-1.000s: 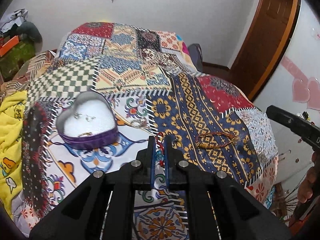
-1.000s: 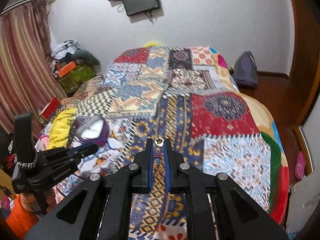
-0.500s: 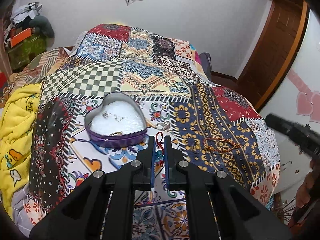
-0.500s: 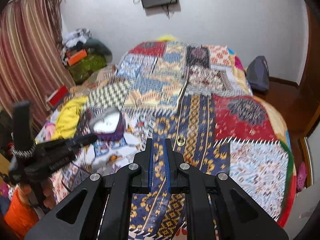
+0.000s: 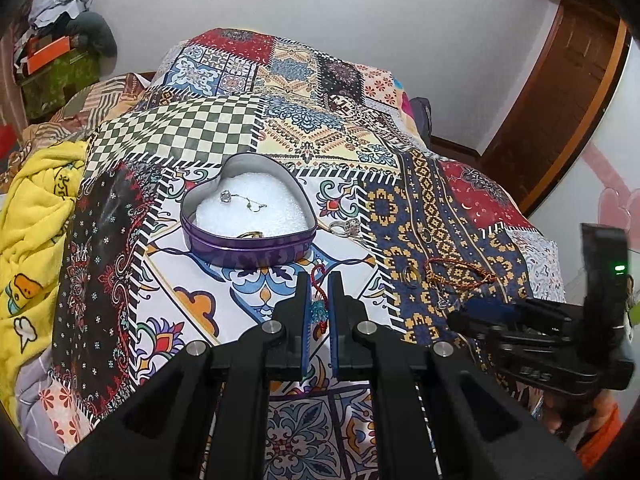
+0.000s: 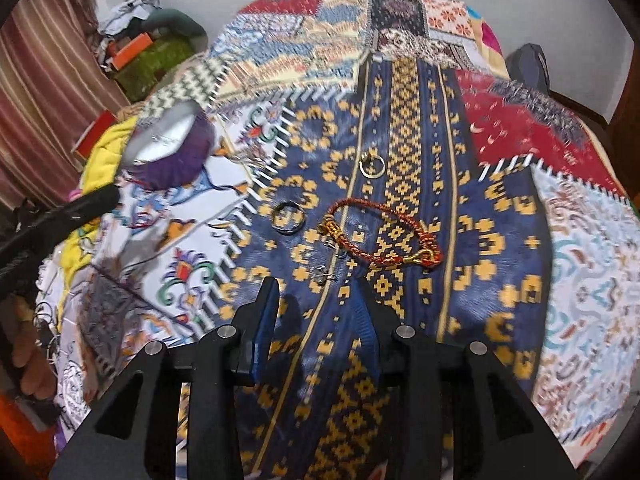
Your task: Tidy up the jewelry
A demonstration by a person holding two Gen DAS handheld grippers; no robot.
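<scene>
left gripper [image 5: 319, 284]: black, blue pads, silver screws | right gripper [image 6: 316, 292]: same | orange sleeve

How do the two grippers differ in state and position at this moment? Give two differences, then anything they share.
The left gripper is shut on a red cord charm; the right gripper is open and empty. The left points toward the heart-shaped tin; the right hangs over the red braided bracelet. Both are black with blue pads, above the patchwork bedspread.

One heart-shaped tin [image 5: 248, 236], two rings [image 6: 287, 218] [image 6: 372, 166] loose on the blue patch, one stone ring [image 5: 345, 226] beside the tin, one braided red bracelet [image 6: 384, 232], one red cord charm [image 5: 319, 304], two tools [image 5: 319, 280] [image 6: 316, 292].
</scene>
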